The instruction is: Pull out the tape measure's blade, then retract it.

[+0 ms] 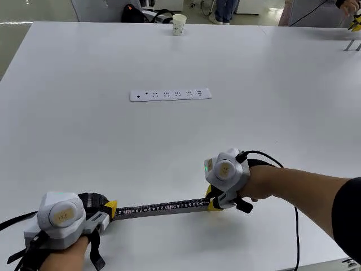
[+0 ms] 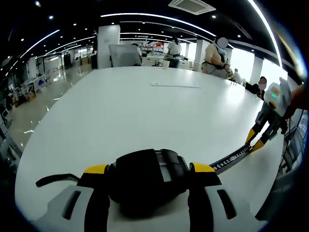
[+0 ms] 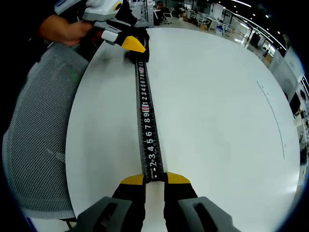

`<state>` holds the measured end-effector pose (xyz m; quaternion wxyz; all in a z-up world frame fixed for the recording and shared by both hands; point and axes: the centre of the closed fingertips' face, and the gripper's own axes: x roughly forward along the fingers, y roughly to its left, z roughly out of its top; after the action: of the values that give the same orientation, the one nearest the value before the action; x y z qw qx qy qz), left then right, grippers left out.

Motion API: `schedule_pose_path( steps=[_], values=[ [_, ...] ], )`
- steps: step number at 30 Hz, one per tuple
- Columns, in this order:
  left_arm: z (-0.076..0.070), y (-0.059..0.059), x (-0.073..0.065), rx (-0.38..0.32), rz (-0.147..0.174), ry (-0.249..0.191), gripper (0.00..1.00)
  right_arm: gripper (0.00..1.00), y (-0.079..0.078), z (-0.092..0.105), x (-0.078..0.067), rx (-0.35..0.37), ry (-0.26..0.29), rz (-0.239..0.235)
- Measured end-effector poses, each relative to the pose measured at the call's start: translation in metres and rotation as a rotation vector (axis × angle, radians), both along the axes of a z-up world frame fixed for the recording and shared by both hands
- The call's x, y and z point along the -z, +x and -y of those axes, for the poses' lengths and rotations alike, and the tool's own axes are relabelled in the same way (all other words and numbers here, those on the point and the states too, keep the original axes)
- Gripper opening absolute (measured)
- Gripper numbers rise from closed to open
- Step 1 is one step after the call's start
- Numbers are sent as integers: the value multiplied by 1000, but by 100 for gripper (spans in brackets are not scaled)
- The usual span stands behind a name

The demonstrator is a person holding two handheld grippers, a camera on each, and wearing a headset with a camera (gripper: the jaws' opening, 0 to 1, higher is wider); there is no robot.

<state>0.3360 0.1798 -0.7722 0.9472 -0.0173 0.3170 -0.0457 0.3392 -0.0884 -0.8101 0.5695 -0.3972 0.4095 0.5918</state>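
**Pull-out stage, near its end.** The blade (image 1: pixel 163 207) lies drawn out flat along the white surface (image 1: pixel 169 141), so I judge the first half of the task largely done. Whether more length is wanted I cannot say, and the retraction is all left to do. My left hand-held gripper (image 1: pixel 107 210), at 7 o'clock in the head view, has its yellow-tipped jaws spread as wide as the black tape measure case (image 2: pixel 147 181) and pressed against its two sides, holding it on the surface. From there the blade runs toward 3 o'clock to my right hand-held gripper (image 3: pixel 154 179), at 5 o'clock in the head view. Its jaws are pressed nearly together, pinching the blade's free end, numbers facing up. A power strip (image 1: pixel 170 95) lies well apart at 12 o'clock, with a paper cup (image 1: pixel 179 24) beyond it
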Motion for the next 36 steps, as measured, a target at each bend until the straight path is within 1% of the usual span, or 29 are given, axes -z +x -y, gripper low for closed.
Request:
schedule_pose_path(
  steps=[1, 3, 6, 11, 13, 19, 23, 27, 36],
  values=[
    [0, 0, 0, 1, -1, 0, 61, 10, -1, 0, 0, -17, 1, 11],
    [0, 0, 0, 4, -5, 1, 61, 10, 0, 0, 0, 5, 6, 1],
    [0, 0, 1, 6, -13, 0, 61, 9, 0, -1, -1, 7, 3, 1],
    [0, 0, 1, 8, -15, -1, 61, 10, 0, -2, -1, -20, -16, 3],
    [0, 0, 1, 9, -16, -1, 61, 10, 0, -3, -1, 8, -13, -4],
    [0, 0, 1, 10, -16, 0, 61, 10, 0, -4, -1, 26, 4, -4],
    [0, 0, 2, 11, -21, 0, 61, 10, 0, -5, 0, -1, -4, -1],
    [0, 0, 2, 12, -23, -1, 61, 10, 0, -7, -1, -4, 7, -3],
    [-1, 0, 2, 14, -31, -2, 61, 10, -1, -9, -1, -4, -1, -4]
  ],
)
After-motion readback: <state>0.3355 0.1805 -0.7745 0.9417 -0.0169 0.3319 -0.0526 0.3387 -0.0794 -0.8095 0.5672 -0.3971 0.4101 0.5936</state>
